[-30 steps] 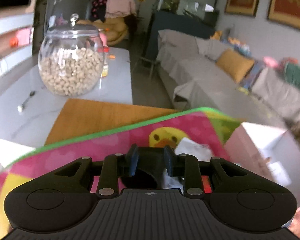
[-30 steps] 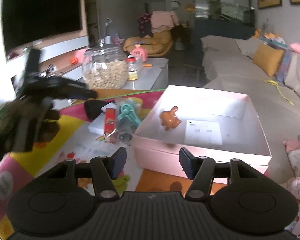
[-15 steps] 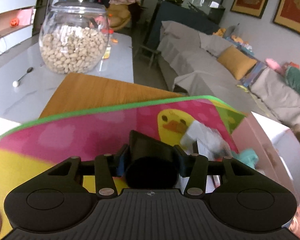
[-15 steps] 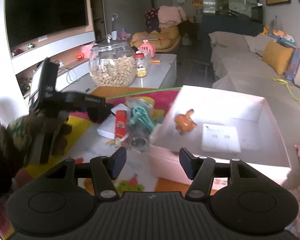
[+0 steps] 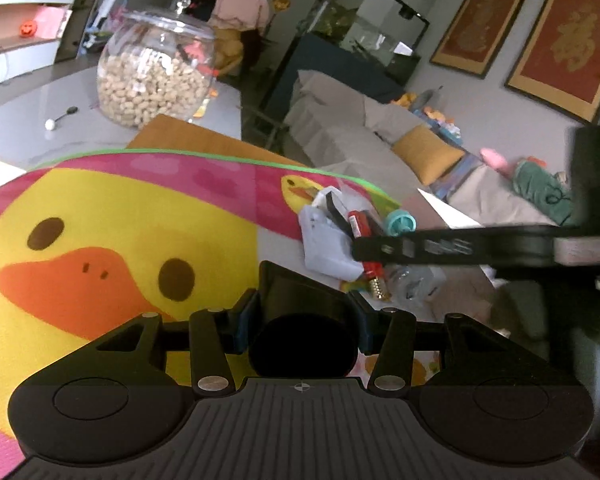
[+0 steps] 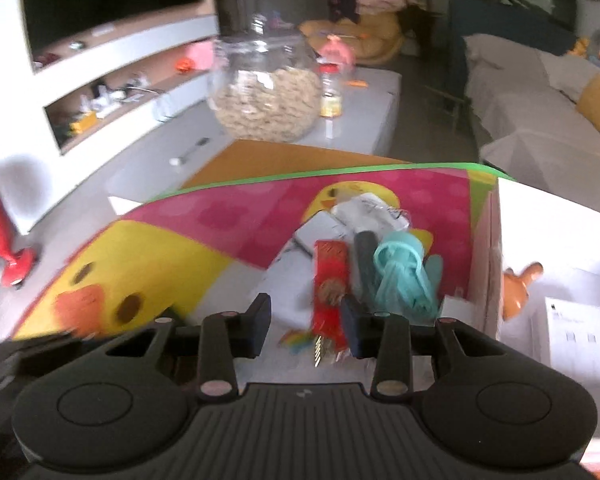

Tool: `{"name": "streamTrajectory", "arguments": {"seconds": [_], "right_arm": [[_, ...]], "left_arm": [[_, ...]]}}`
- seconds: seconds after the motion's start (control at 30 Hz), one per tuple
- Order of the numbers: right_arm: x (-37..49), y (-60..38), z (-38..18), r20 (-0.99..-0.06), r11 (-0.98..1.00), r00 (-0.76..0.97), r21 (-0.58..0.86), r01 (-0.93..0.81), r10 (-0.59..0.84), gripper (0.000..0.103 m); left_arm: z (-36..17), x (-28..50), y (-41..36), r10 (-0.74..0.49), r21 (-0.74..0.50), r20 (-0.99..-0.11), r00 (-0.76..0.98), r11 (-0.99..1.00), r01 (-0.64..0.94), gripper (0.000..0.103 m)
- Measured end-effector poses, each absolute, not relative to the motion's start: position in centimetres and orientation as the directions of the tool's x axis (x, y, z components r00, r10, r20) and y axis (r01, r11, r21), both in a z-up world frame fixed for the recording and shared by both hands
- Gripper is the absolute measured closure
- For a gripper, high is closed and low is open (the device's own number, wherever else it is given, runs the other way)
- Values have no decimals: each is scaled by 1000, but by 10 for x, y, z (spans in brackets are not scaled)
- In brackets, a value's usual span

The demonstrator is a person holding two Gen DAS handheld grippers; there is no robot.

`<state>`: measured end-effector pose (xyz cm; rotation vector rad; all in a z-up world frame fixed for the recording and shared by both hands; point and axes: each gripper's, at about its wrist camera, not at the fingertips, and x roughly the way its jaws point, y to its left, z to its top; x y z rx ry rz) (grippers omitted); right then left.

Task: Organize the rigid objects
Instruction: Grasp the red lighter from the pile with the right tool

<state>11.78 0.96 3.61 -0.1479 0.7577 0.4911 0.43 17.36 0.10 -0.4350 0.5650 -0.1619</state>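
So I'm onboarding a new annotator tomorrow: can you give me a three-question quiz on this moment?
1. True or false: the left gripper is shut on a black object.
2. What already lies in the pink box? A) orange toy figure B) teal plastic tool C) red packet
3. Fill in: the right gripper is ____, nothing between its fingers.

Key: 1 true; 2 A; 3 open.
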Motion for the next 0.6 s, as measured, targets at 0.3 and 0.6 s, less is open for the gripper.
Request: {"name": "streamTrajectory", "arguments": {"seconds": [0.3, 0.6], "right_arm": [[136, -7, 23, -703, 908, 608, 133, -398, 370, 81], [66, -38, 35, -706, 819, 507, 183, -543, 494, 81]], "left_arm": [[0, 5, 174, -262, -444, -471, 842, 896, 30, 51], [0, 6, 174, -265, -444, -469, 843, 895, 35, 51]]}}
